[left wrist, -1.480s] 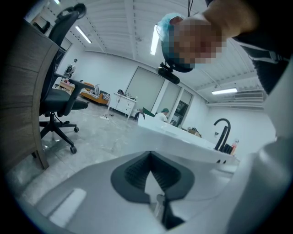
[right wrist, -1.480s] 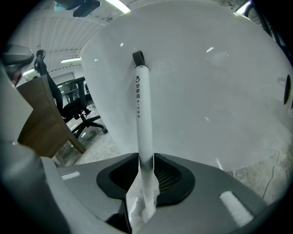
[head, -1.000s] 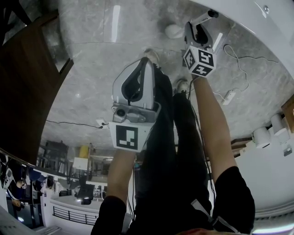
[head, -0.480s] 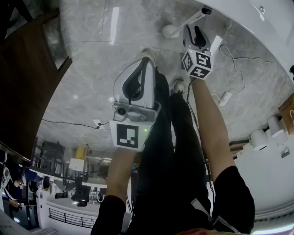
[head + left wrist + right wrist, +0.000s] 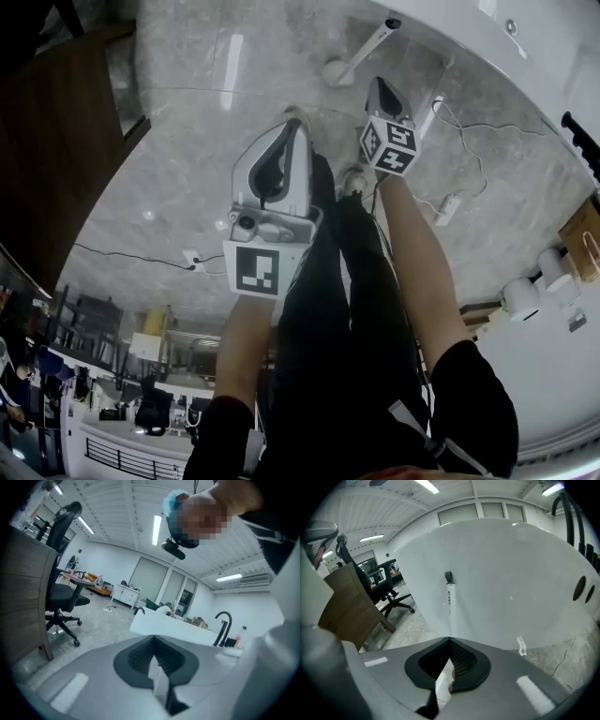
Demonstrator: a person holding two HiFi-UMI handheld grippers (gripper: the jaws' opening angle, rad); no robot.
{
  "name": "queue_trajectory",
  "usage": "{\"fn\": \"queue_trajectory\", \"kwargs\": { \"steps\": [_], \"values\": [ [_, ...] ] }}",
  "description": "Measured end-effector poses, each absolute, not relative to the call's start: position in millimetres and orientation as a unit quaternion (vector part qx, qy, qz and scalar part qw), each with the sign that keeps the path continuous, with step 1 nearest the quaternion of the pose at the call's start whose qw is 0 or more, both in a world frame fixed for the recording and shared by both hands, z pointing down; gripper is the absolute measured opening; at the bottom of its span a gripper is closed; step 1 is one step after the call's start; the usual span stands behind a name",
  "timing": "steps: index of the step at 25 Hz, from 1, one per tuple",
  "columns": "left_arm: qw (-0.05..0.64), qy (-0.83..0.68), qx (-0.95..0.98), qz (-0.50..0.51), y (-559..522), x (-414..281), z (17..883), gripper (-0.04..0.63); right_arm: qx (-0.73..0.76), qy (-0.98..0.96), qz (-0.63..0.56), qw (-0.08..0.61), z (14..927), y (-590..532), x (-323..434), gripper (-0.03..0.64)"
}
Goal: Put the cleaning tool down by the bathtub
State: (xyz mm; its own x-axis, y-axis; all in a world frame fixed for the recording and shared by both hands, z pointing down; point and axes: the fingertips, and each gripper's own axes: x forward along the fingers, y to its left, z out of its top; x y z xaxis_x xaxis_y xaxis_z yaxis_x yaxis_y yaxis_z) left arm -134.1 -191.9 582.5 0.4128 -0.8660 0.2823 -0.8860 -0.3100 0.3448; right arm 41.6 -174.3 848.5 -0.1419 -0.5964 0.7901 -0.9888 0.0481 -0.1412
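The cleaning tool [image 5: 364, 49], a white long-handled brush, leans with its head on the stone floor and its handle against the white bathtub [image 5: 487, 42]. In the right gripper view the cleaning tool's handle [image 5: 449, 599] stands upright against the bathtub wall [image 5: 511, 583]. My right gripper [image 5: 380, 86] hangs just short of the tool, apart from it. Its jaws have just been closing and are now shut with nothing between them [image 5: 449, 640]. My left gripper [image 5: 295, 127] is held over the floor to the left, shut and empty [image 5: 153, 638].
A power strip [image 5: 448, 204] with a white cable lies on the floor to the right. A wooden panel [image 5: 56, 141] stands at the left, with an office chair [image 5: 65, 592] near it. The person's shoes [image 5: 352, 178] are below the grippers. A black faucet [image 5: 224, 625] rises over the tub.
The right gripper has let go of the tool's handle, drawn back from it and shut. Both grippers have risen toward the head camera. The tool stays leaning on the tub.
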Motion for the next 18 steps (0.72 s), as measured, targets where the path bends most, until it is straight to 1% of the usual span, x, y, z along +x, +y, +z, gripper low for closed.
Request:
{"fn": "queue_trajectory", "kwargs": {
  "steps": [11, 18],
  "values": [
    [0.208, -0.549, 0.81, 0.003, -165.8, -112.8, 506.6, 0.008, 0.585, -0.663, 0.374, 0.281, 773.1, -135.1, 51.6, -0.002],
    [0.189, -0.542, 0.819, -0.001, -148.5, -87.2, 449.2, 0.008, 0.569, -0.679, 0.36, 0.293, 714.9, -110.4, 63.7, -0.002]
  ]
}}
